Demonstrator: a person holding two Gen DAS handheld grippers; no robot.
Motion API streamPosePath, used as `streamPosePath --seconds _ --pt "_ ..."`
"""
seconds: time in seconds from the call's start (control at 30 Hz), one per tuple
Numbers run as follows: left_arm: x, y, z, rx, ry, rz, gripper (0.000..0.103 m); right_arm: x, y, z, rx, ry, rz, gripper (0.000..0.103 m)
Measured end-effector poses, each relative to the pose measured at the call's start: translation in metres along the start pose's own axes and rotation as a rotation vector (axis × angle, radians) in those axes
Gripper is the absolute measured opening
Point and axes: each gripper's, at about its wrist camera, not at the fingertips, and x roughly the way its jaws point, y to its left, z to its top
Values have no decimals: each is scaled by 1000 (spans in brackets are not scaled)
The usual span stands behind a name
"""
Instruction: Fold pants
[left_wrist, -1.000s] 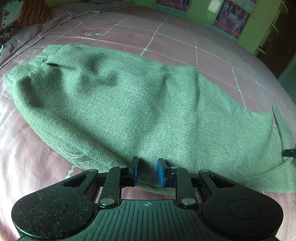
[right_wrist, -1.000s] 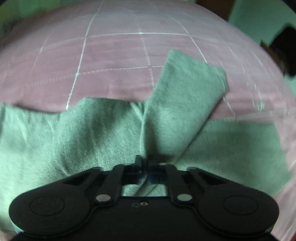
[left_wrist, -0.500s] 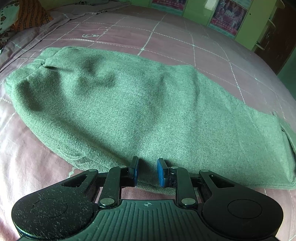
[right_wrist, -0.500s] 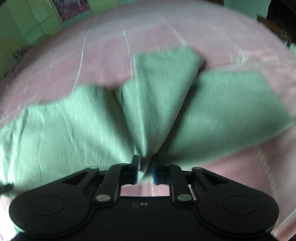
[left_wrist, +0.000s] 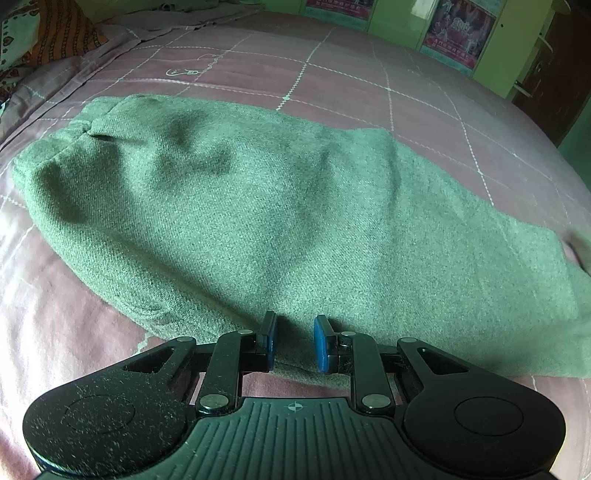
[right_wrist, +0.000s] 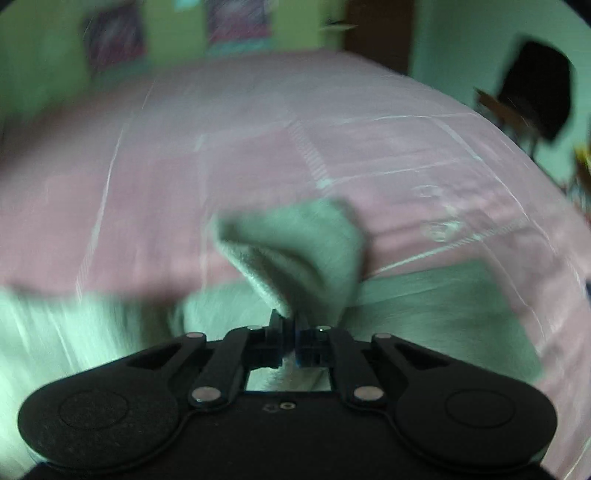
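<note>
Green pants (left_wrist: 258, 206) lie flat across a pink bedspread (left_wrist: 369, 85), waistband at the far left. My left gripper (left_wrist: 294, 341) sits at their near edge, its blue pads a narrow gap apart with the hem cloth between them. In the blurred right wrist view my right gripper (right_wrist: 291, 339) is shut on the end of a pant leg (right_wrist: 295, 251), which stands up from the pads as a lifted flap. More of the pants (right_wrist: 424, 306) lies flat below it.
Patterned pillows (left_wrist: 55, 33) lie at the bed's far left corner. Green cupboards with posters (left_wrist: 461, 26) and a dark door (left_wrist: 554, 74) stand behind the bed. A chair with something dark on it (right_wrist: 532, 96) stands at the right.
My right gripper has risen and swung across with the leg end, which now stands up instead of lying spread. The left gripper has kept still, and the leg's far end has shifted at its right edge.
</note>
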Motion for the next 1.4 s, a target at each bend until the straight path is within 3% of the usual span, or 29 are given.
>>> streamPosePath --seconds 0.07,0.17,0.27,0.33,0.4,0.47,0.6,0.73,0.8,0.97,1.03,1.17,1.23,1.3,1.4 --pt "0 0 0 11 0 3 22 -16 -41 -6 131 -6 36 5" --pt "0 -2 0 28 -4 11 22 -20 -91 -41 296 76 73 5" --pt "0 -3 0 34 -3 22 22 -9 -109 -68 323 128 94 5" --pt "0 -4 0 38 -1 30 22 -10 -110 -65 318 102 100 12" --pt "0 -6 -1 41 0 36 22 -13 -113 -55 341 71 95 31" --pt "0 -7 -1 50 0 42 22 -11 -120 -45 344 54 65 34" --pt "0 -9 0 58 3 49 22 1 -121 -22 305 42 15 35" --pt "0 -9 0 54 4 55 22 10 -131 -13 398 32 38 29" --pt "0 -10 -1 61 1 59 22 6 -143 -19 458 16 83 5" --pt "0 -11 -1 74 -2 65 22 -7 -167 -45 520 11 97 5" --pt "0 -12 -1 78 -3 65 22 1 -175 -54 534 60 111 9" --pt "-1 -12 -1 80 -2 66 22 -4 -193 -51 577 13 114 20" --pt "-1 -12 -2 80 -4 67 22 -4 -199 -45 575 12 97 20" --pt "-1 -13 -3 84 -6 67 22 -2 -196 -42 528 30 72 11" --pt "-1 -13 -3 91 -7 67 22 -18 -196 -43 500 -38 87 7"
